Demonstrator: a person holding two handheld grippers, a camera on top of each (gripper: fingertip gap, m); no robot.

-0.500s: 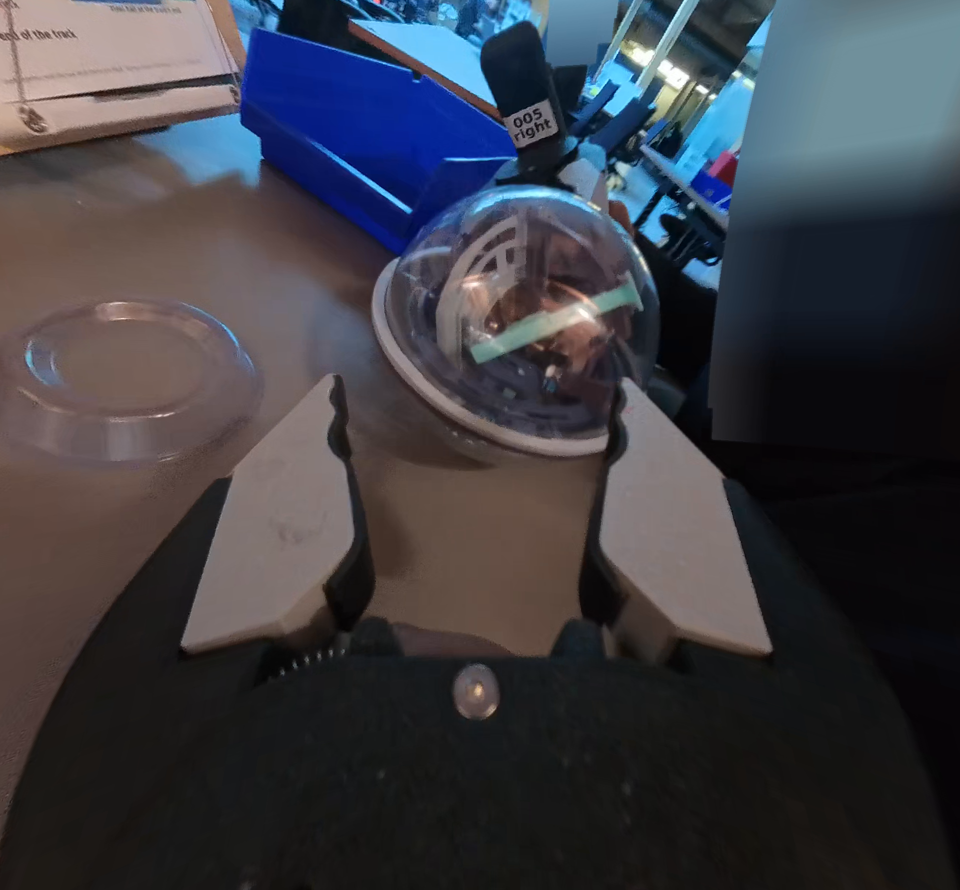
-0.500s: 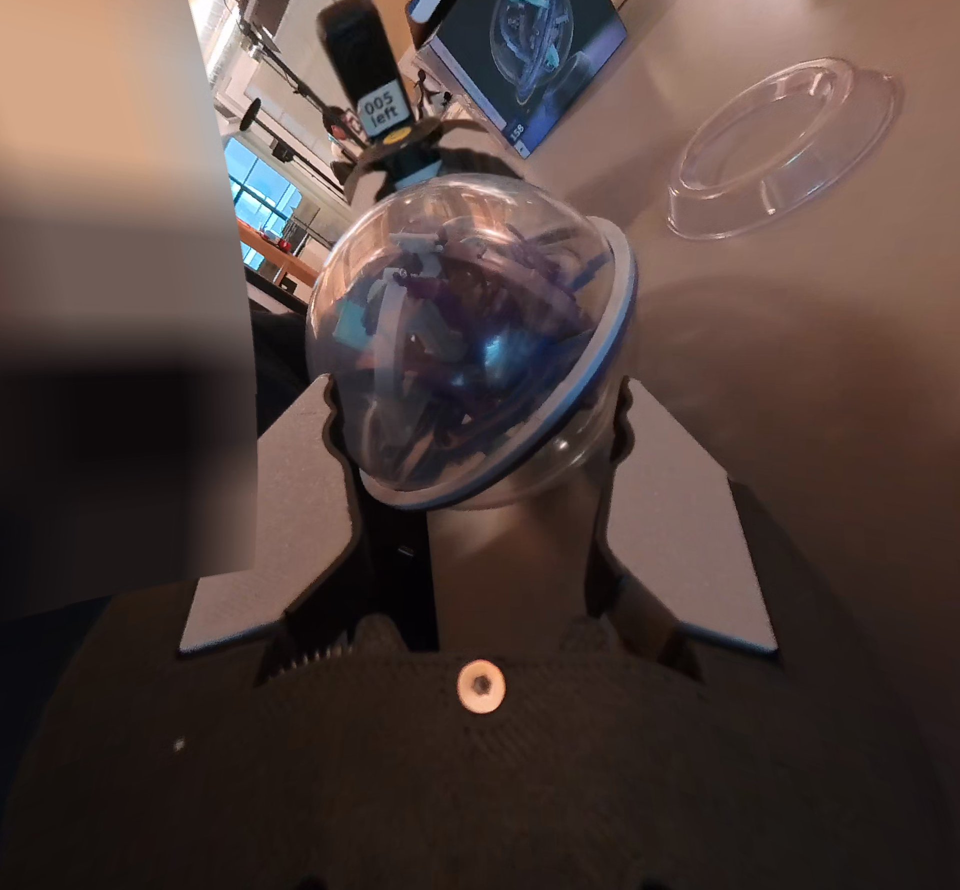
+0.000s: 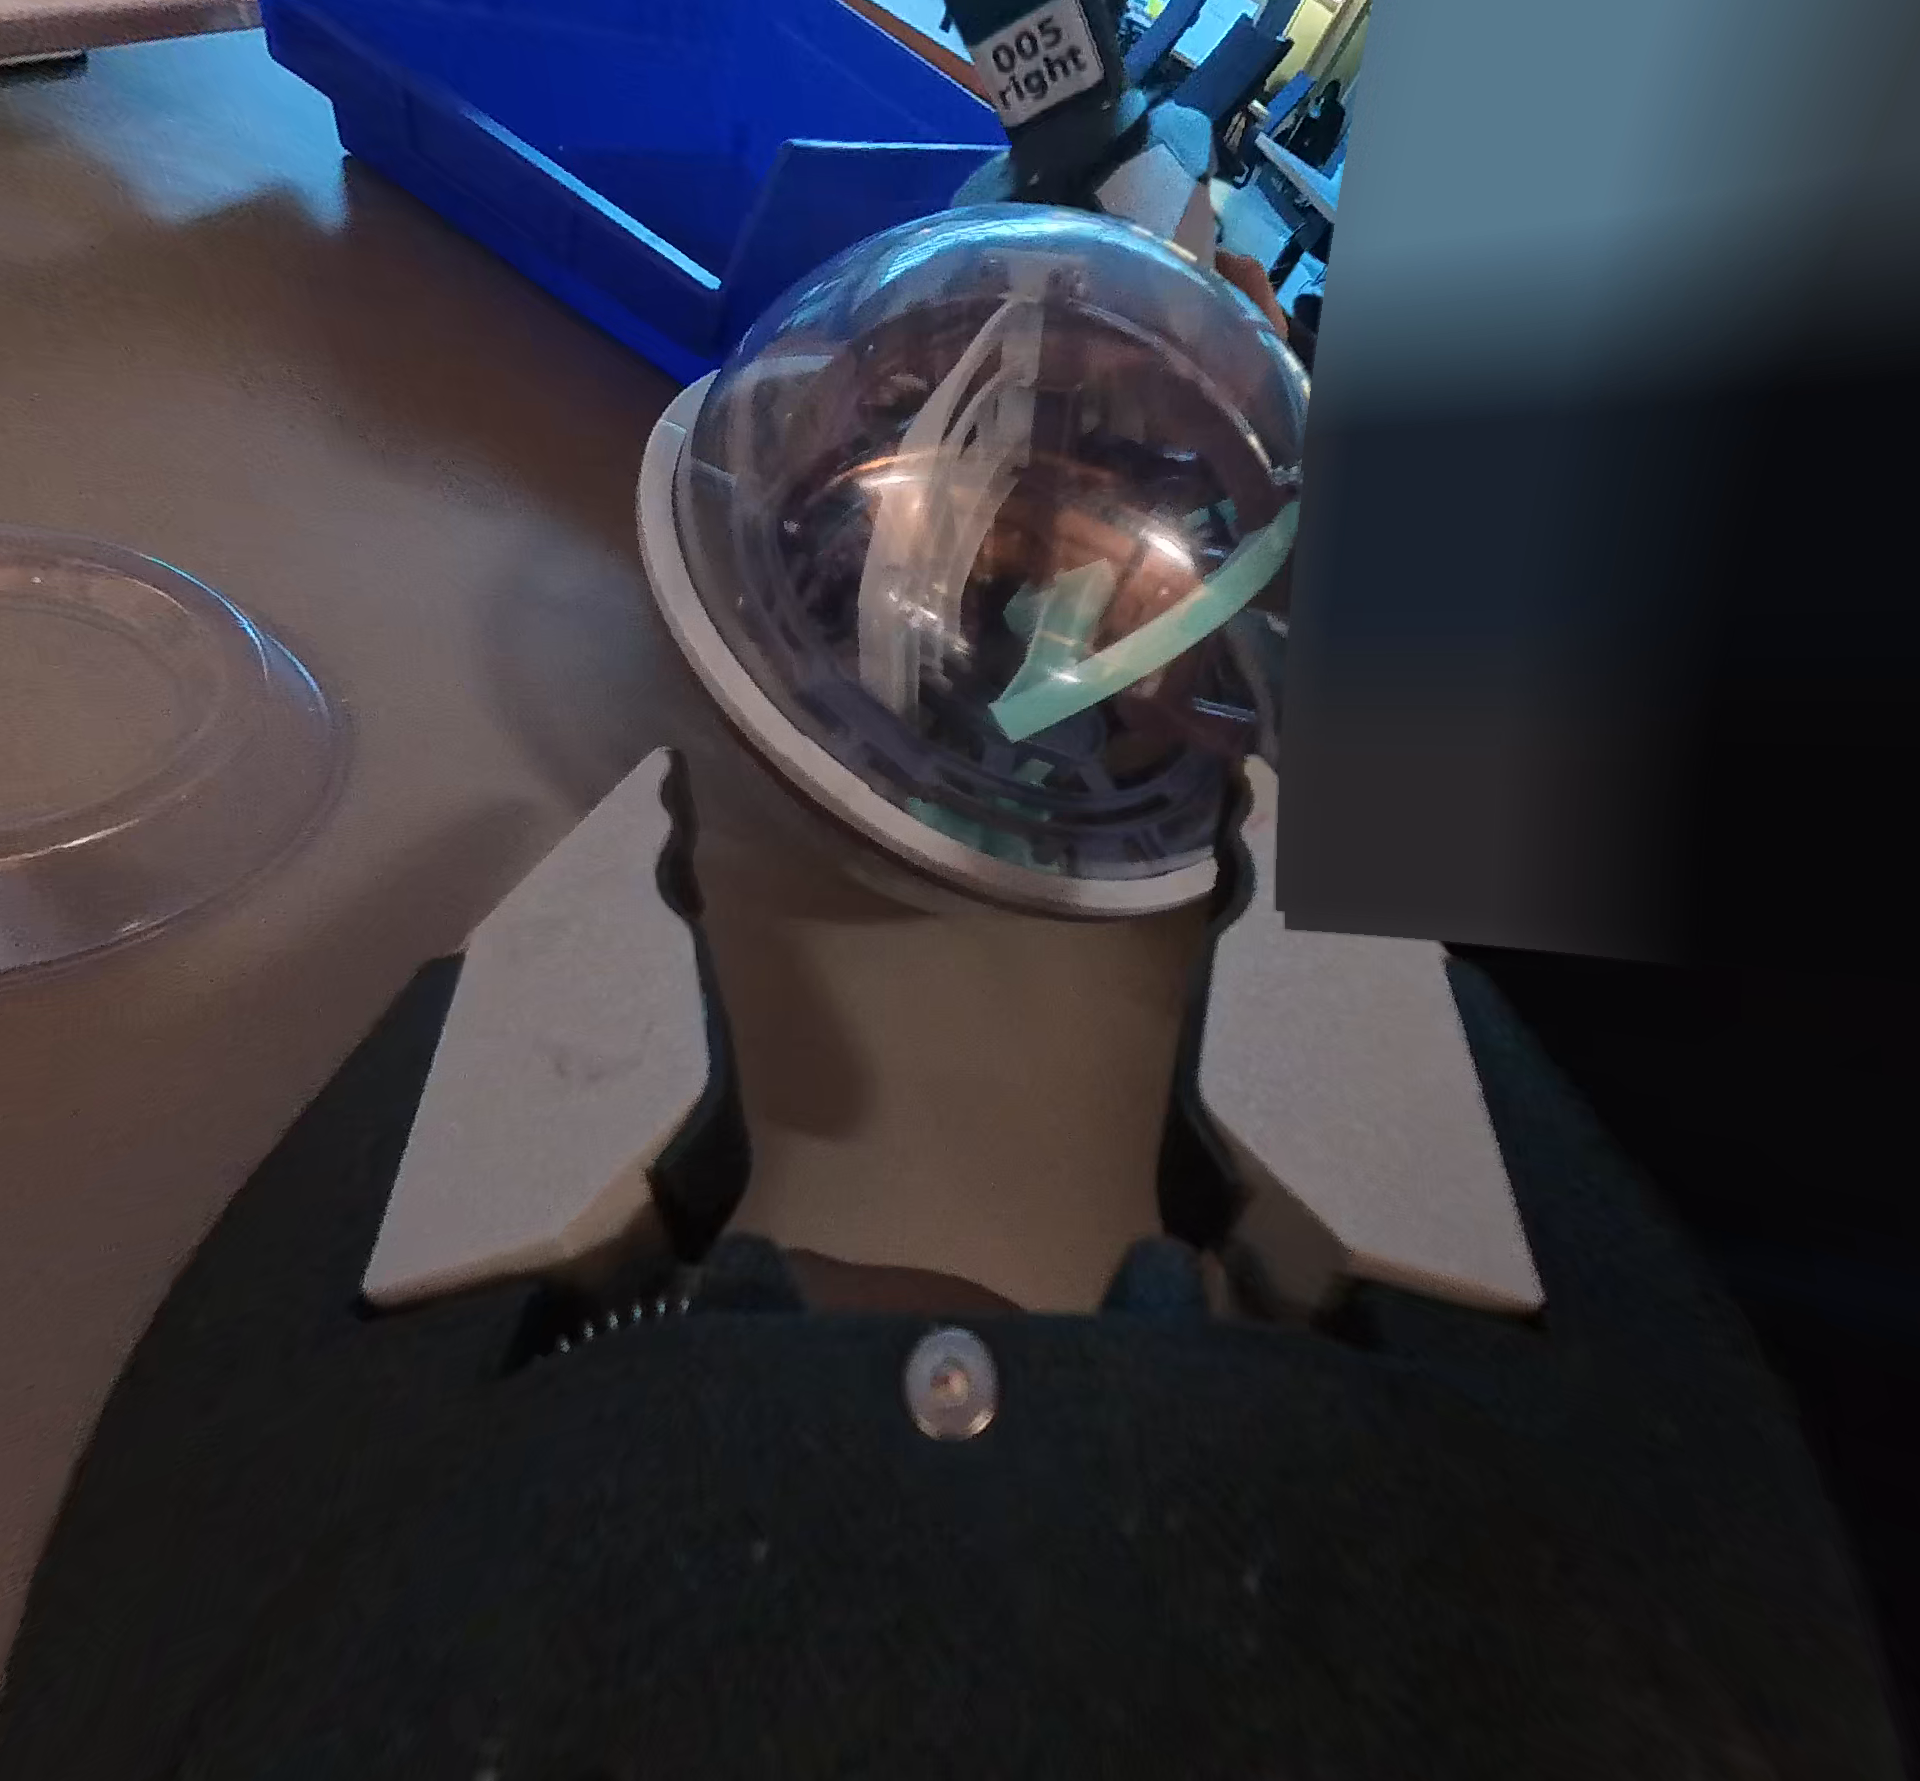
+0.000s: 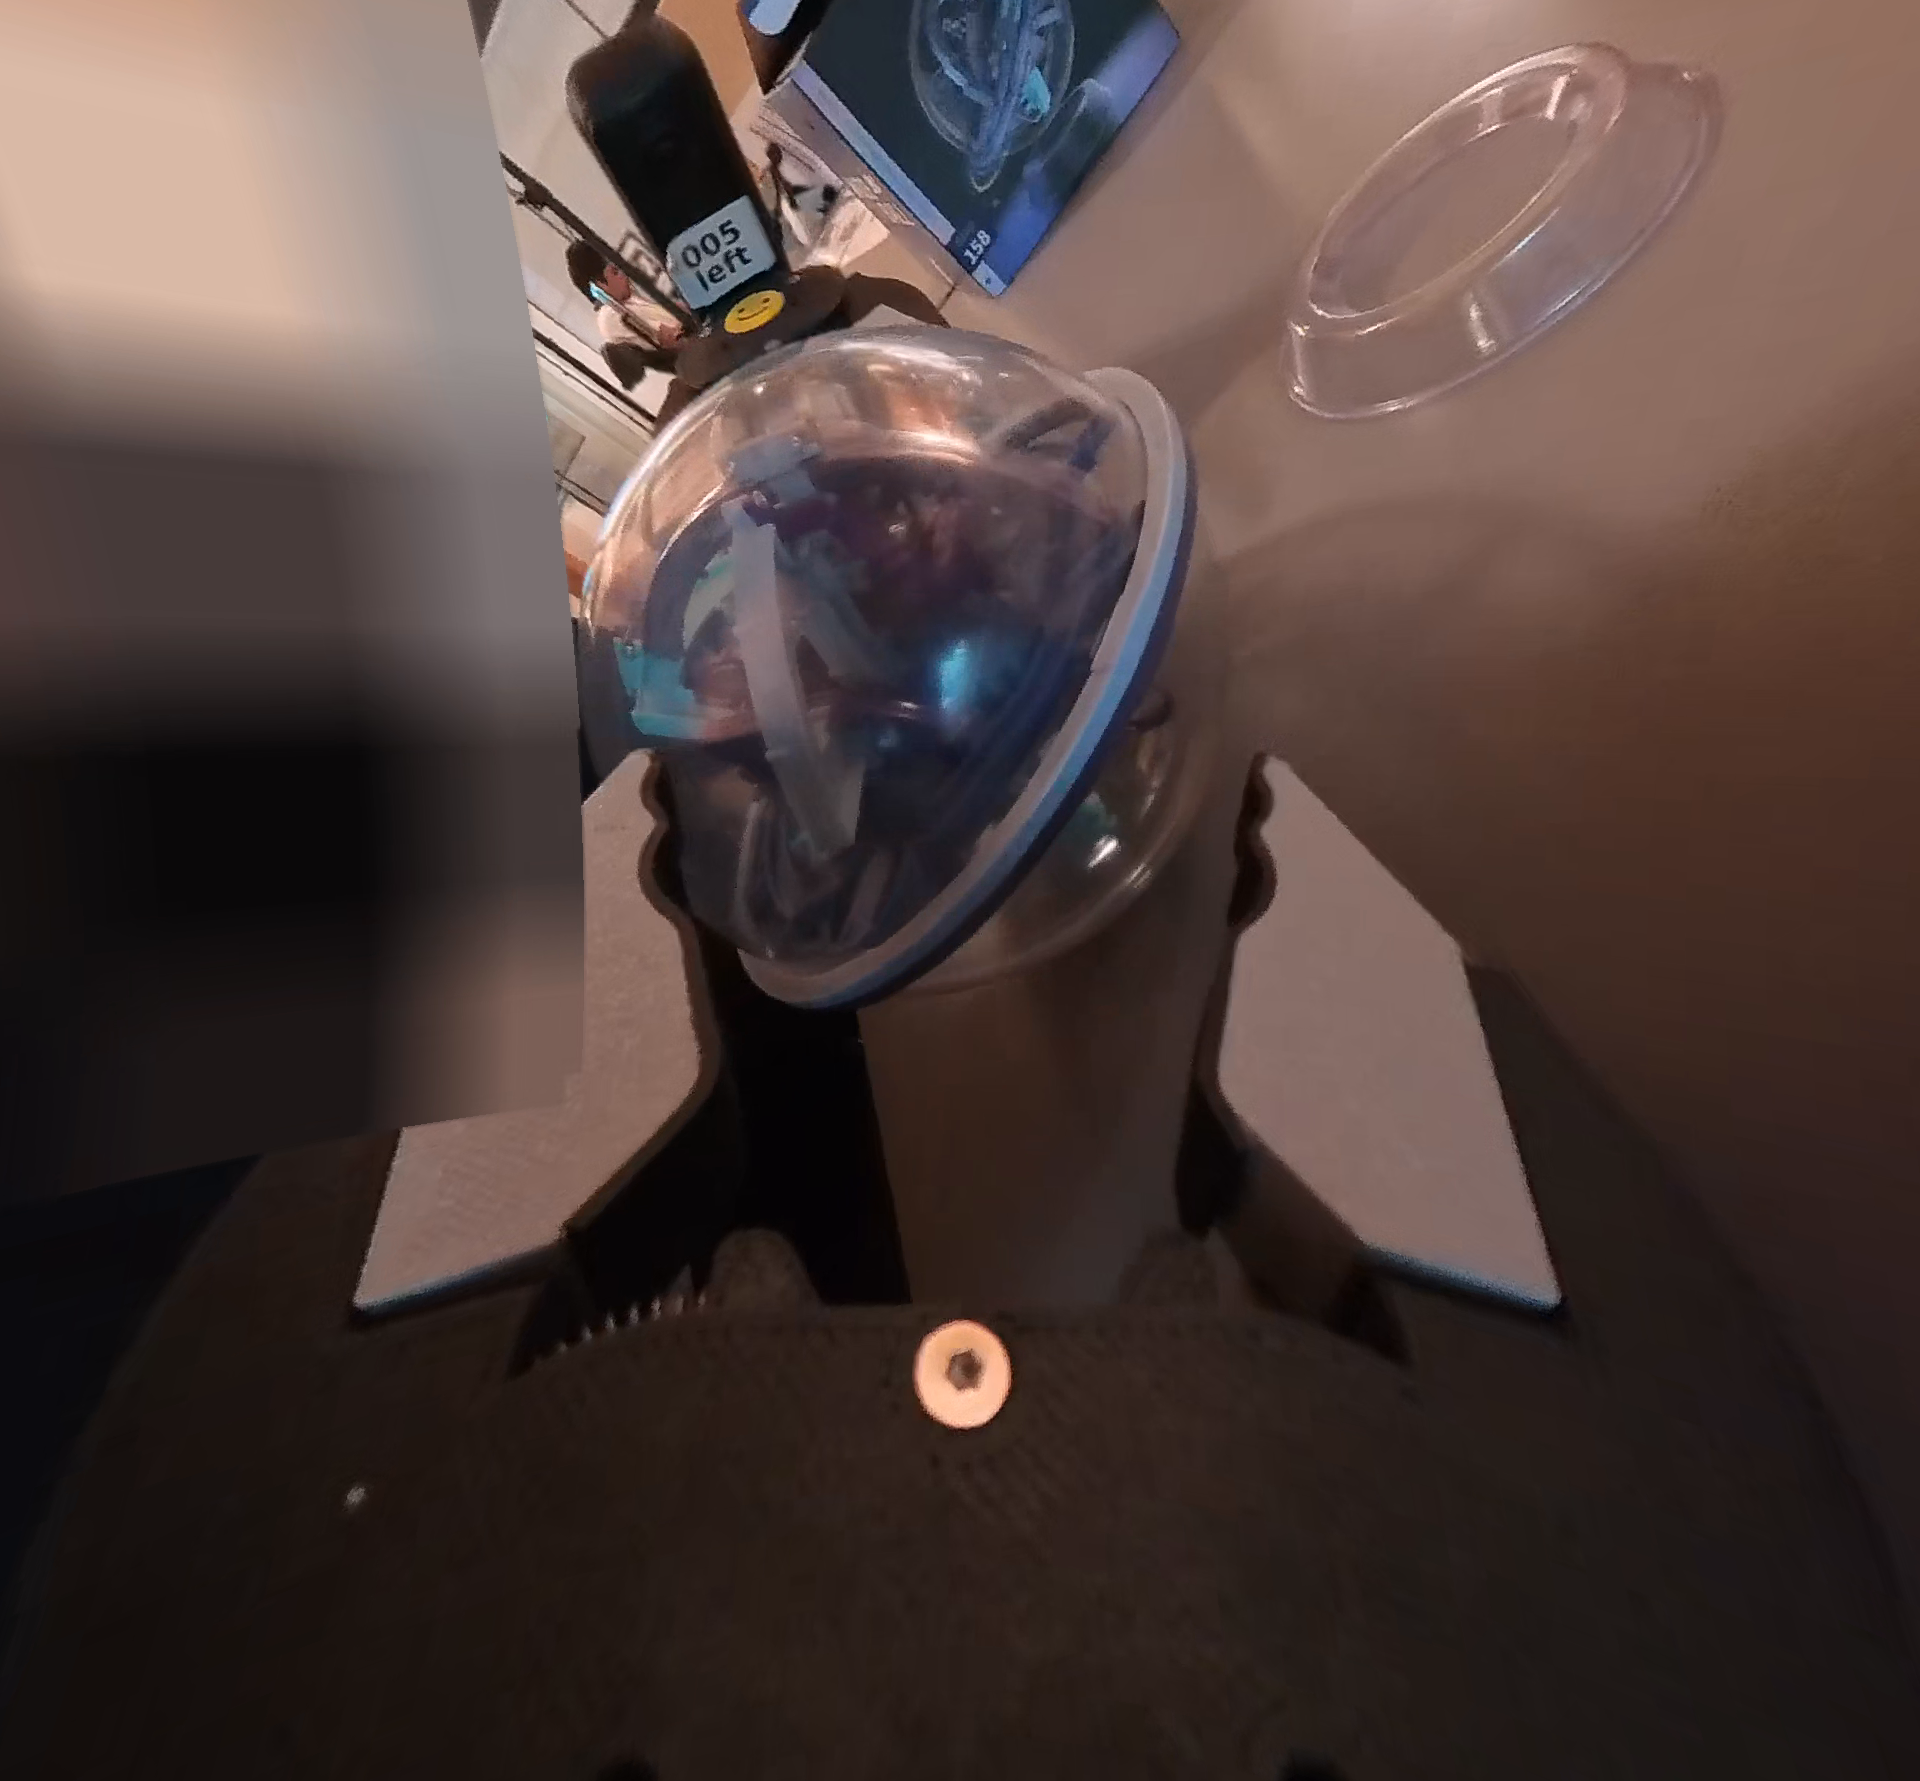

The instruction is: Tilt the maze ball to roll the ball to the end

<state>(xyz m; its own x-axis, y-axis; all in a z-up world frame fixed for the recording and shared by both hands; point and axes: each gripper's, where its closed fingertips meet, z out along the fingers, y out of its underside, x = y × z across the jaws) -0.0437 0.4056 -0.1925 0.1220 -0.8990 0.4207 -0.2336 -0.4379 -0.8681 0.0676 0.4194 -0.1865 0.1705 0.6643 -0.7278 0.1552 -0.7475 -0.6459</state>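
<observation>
The maze ball (image 3: 935,536) is a clear sphere with a white rim band and white, teal and dark tracks inside. It is held above the table between my two grippers, which face each other. My left gripper (image 3: 956,796) is open wide and the ball rests against its fingertips (image 3: 1231,827). My right gripper (image 4: 951,796) is also open wide and cups the ball (image 4: 883,640) from the opposite side. Each gripper shows beyond the ball in the other's view: the right one (image 3: 1039,69) and the left one (image 4: 675,173). I cannot make out the small ball inside.
A clear plastic ring stand (image 3: 135,723) lies on the brown table (image 3: 312,329) to the left; it also shows in the right wrist view (image 4: 1496,225). A blue bin (image 3: 582,90) stands behind. The maze's box (image 4: 987,69) stands at the table's far side.
Both grippers have tilted together with the ball between them. The ball's rim band now stands steeper and the tracks inside have turned.
</observation>
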